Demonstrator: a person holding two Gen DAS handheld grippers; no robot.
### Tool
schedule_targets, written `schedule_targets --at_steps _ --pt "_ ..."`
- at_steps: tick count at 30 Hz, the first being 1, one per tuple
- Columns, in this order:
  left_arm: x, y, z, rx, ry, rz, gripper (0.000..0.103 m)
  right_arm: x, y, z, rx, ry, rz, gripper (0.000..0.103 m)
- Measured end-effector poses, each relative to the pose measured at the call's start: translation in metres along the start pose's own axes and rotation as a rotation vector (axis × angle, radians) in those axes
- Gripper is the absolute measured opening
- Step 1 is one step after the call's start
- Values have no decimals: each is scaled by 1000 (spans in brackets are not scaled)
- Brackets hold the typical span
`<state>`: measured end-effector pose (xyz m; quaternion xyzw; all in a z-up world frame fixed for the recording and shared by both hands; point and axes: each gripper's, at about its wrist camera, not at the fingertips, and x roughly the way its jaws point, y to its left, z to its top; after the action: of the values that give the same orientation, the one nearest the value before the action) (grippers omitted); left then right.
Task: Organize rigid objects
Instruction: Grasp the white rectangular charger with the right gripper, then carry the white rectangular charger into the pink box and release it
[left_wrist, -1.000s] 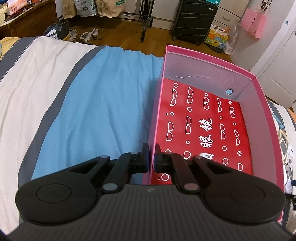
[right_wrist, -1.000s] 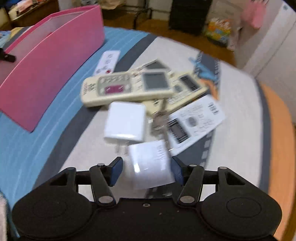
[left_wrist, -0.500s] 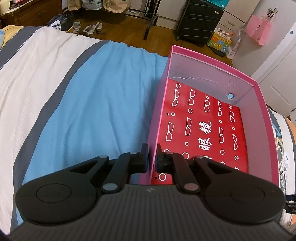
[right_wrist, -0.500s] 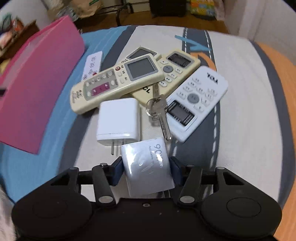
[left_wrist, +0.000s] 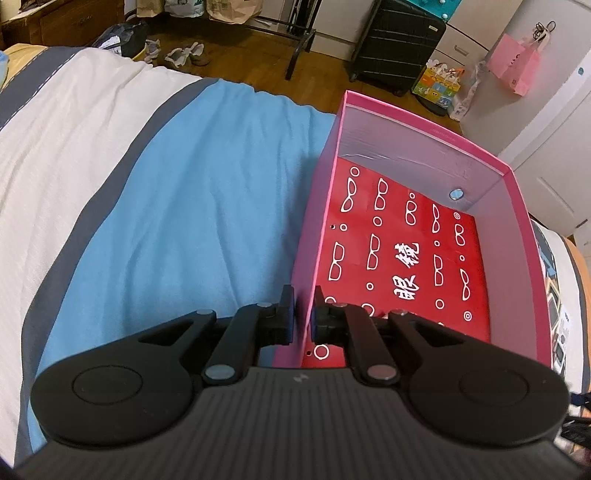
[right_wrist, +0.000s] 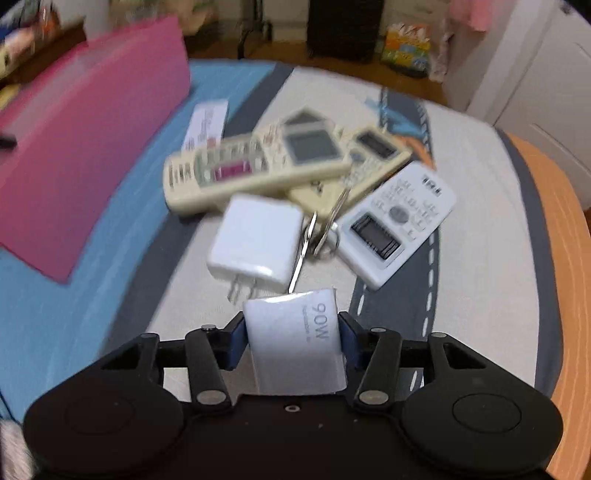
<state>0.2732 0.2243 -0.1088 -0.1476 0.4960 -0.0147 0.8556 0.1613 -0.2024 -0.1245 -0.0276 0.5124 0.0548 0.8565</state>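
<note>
My left gripper (left_wrist: 303, 314) is shut on the near left wall of an open pink box (left_wrist: 314, 236) with a red patterned floor, which lies on the bed. My right gripper (right_wrist: 291, 332) is shut on a white 90W charger block (right_wrist: 295, 347) and holds it above the bed. Ahead of it lie a second white charger (right_wrist: 255, 240), a key ring (right_wrist: 317, 229), a cream remote (right_wrist: 255, 166), another cream remote (right_wrist: 362, 158) under it, and a white remote (right_wrist: 399, 218). The pink box (right_wrist: 85, 140) shows at the left.
A white card (right_wrist: 207, 122) lies beside the box. The bed cover has blue, white and grey stripes (left_wrist: 177, 206). A black suitcase (left_wrist: 399, 44), a metal rack and bags stand on the wooden floor beyond the bed.
My right gripper has lifted the 90W charger off the bed and swung left towards the box. The left gripper keeps its hold on the box wall, with the view shifting slightly.
</note>
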Motion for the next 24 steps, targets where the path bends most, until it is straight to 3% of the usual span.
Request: schedule_targets --at_steps 3,8,16,20,24 --pt "0 2 -1 -27 -5 1 7 -23 -2 1 46 -90 38 56" --pt "0 3 0 -33 -4 1 7 -40 13 1 68 -132 82 56" --pt "0 1 -1 -34 -10 15 7 -107 112 36 -140 -291 352 56" --pt "0 3 -1 -48 -7 3 8 -98 162 59 -213 -246 456 56" --pt "0 5 -1 -47 -8 -7 8 -57 206 91 -278 -174 392 56"
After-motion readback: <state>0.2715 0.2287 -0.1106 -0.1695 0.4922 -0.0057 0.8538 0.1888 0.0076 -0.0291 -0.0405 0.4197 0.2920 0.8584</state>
